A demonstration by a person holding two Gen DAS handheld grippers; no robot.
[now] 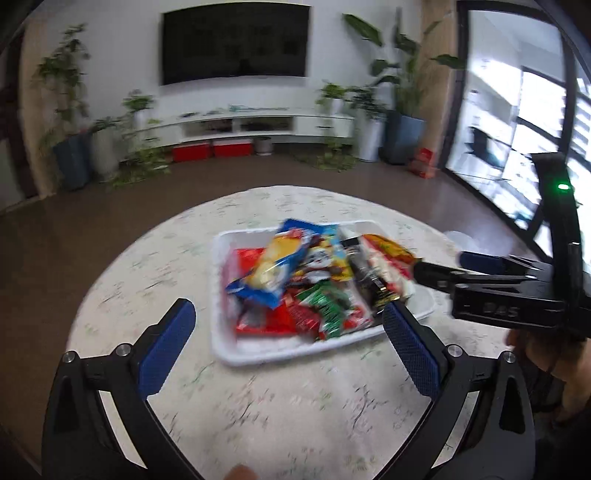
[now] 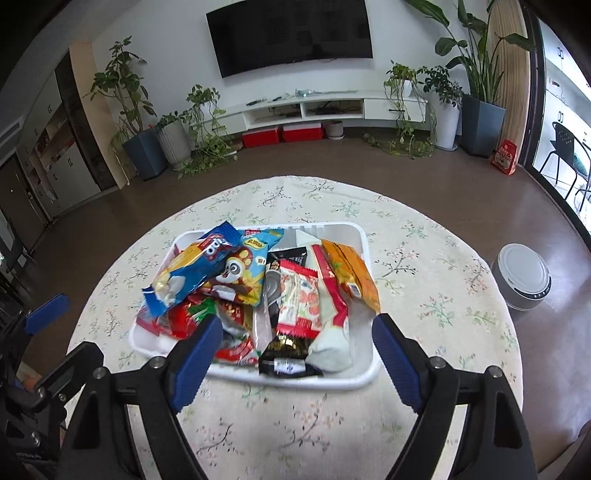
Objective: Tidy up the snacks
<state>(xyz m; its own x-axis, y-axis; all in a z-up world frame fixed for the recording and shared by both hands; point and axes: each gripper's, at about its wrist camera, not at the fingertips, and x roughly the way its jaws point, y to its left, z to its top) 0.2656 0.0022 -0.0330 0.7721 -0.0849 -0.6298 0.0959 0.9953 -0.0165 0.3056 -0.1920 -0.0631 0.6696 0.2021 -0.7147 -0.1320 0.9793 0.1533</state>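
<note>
A white tray [image 1: 255, 354] [image 2: 354, 380] piled with several snack packets sits on a round table with a floral cloth [image 1: 295, 406] [image 2: 295, 435]. On top lies a blue and yellow packet [image 1: 269, 266] [image 2: 192, 269]; an orange packet [image 2: 351, 273] [image 1: 388, 247] lies at the tray's right side. My left gripper [image 1: 290, 325] is open and empty, just before the tray's near edge. My right gripper [image 2: 295, 332] is open and empty over the tray's near edge; in the left wrist view it shows at the tray's right side [image 1: 439, 264].
A white round robot vacuum [image 2: 522, 280] sits on the brown floor right of the table. Beyond the table are a wall TV [image 2: 291, 33], a white low cabinet [image 2: 332, 107], potted plants and red boxes [image 2: 280, 134].
</note>
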